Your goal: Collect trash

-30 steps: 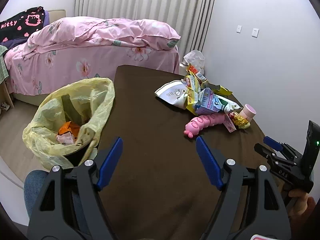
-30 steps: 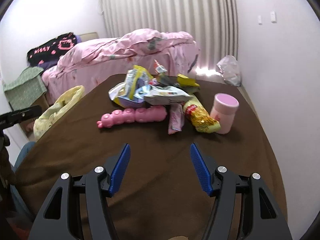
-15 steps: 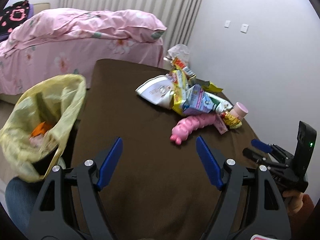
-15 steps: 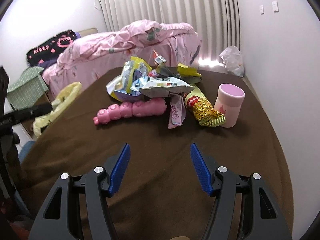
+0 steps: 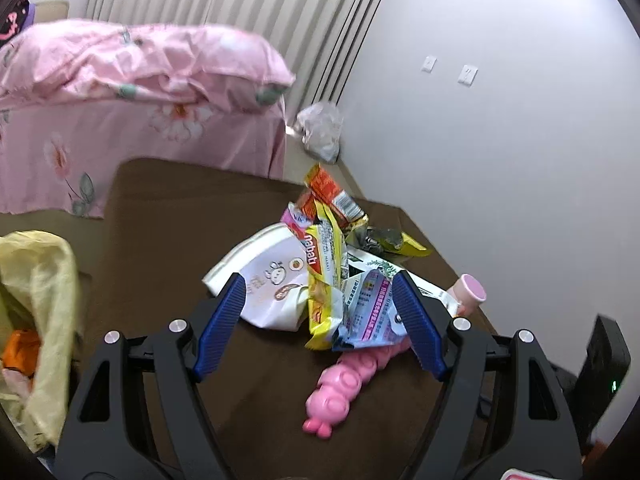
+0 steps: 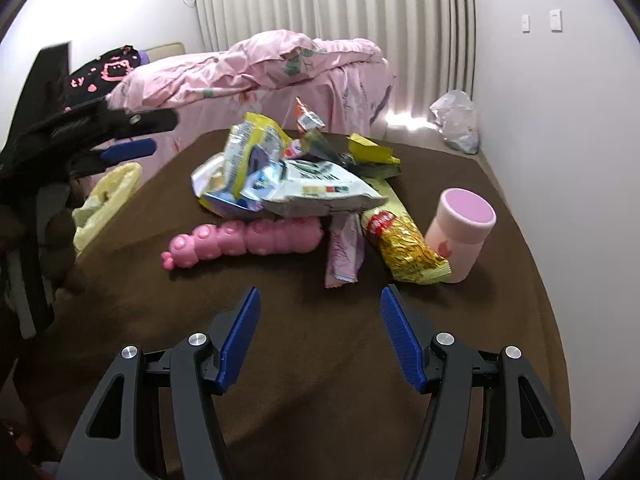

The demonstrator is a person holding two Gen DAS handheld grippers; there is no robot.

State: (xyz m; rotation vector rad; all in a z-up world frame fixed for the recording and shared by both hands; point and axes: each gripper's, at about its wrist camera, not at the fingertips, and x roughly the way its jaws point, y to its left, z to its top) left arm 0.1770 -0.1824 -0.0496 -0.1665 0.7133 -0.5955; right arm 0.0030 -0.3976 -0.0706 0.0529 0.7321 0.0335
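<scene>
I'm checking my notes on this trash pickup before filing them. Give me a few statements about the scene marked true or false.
1. Both grippers, left gripper and right gripper, are open and empty. True.
2. The pink cup lies on its side. False: it stands upright.
3. The pink caterpillar toy lies partly under the wrapper pile. True.
4. The yellow trash bag sits on the brown table. False: it hangs beside the table's edge.

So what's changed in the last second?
The left gripper has swung from the yellow bag toward the wrapper pile, jaws open and empty. The right gripper edged slightly closer, also open. Nothing grabbed; pile, pink toy and cup unmoved.
</scene>
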